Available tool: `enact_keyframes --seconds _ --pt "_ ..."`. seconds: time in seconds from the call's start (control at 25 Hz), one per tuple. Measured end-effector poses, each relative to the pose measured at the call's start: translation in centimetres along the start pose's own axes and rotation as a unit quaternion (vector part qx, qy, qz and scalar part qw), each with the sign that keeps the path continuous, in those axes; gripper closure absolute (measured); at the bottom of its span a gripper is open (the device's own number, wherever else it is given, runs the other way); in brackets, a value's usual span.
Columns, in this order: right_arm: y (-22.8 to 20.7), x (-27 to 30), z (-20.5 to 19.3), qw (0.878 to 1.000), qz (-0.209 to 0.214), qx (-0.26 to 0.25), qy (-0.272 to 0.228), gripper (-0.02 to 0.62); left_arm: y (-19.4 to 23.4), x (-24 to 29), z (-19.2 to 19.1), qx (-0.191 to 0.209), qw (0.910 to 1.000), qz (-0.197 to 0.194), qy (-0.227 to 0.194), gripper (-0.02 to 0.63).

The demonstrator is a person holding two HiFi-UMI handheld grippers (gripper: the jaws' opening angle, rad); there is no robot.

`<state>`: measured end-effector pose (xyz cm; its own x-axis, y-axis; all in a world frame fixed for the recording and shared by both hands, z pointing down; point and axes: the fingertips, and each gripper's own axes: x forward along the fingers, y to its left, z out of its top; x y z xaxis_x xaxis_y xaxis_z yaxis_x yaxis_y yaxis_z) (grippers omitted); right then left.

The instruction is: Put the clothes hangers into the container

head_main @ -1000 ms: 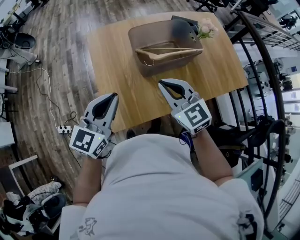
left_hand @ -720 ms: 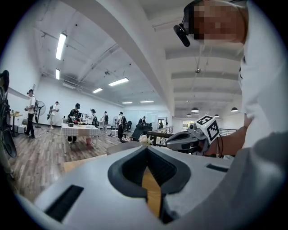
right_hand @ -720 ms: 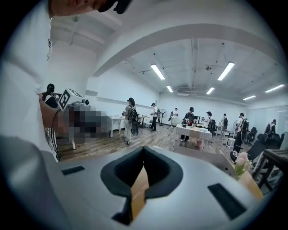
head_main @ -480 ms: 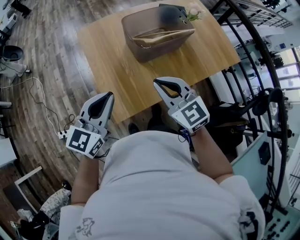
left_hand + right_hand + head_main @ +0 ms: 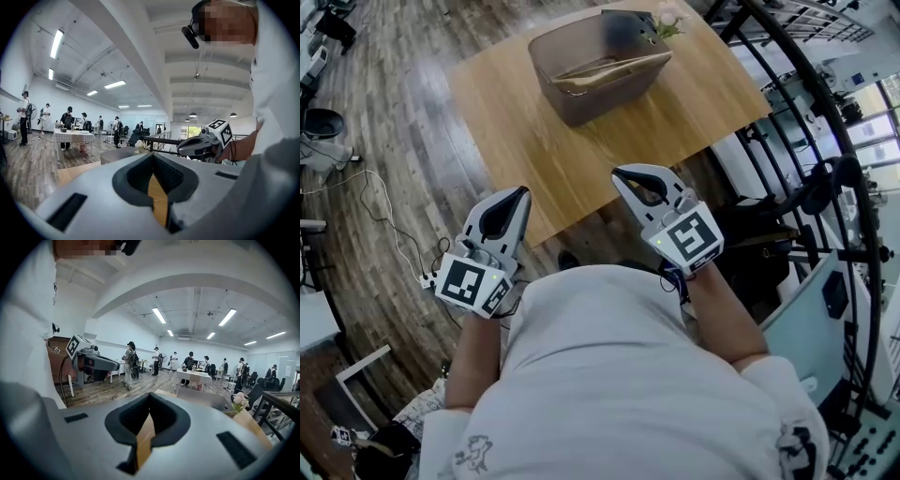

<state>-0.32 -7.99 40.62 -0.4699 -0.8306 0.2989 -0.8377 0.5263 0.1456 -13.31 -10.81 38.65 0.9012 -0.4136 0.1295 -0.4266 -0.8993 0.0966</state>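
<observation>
Both claws hang at the near edge of the tabletop, well short of the container. The left claw is closed with nothing in it, and the right claw is likewise pinched together and empty. The wooden hangers are over there in the brown container, and here's the worry: they look to be lying lengthways and high, near the rim rather than down on the bottom, though from this angle I can't tell how deep they sit. If they only bridge the rim, a nudge to the container or a bump of the tabletop could tip one out. No loose hanger shows on the bare wood, so the job reads as done or close to it. Any reach back in risks clipping the flowers just beyond the container. And the person is hemmed in, with a dark railing close on the right and a cable trailing across the floor on the left, so a careless step could snag.
</observation>
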Motion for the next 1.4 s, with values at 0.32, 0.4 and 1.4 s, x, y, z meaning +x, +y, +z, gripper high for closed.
enact_keyframes --seconds 0.32,0.4,1.4 --pt "-0.6 -5.0 -1.7 1.0 0.015 -0.001 -0.006 0.591 -5.3 1.8 0.0 0.008 0.9999 0.01 0.006 0.6" --pt "-0.8 -6.4 -2.4 1.0 0.017 -0.001 -0.006 0.591 -6.8 2.4 -0.4 0.008 0.9999 0.013 0.008 0.6" --pt "-0.1 -22.6 -7.6 0.999 0.031 0.001 -0.016 0.59 -22.2 3.9 -1.9 0.015 0.9993 0.032 0.013 0.6"
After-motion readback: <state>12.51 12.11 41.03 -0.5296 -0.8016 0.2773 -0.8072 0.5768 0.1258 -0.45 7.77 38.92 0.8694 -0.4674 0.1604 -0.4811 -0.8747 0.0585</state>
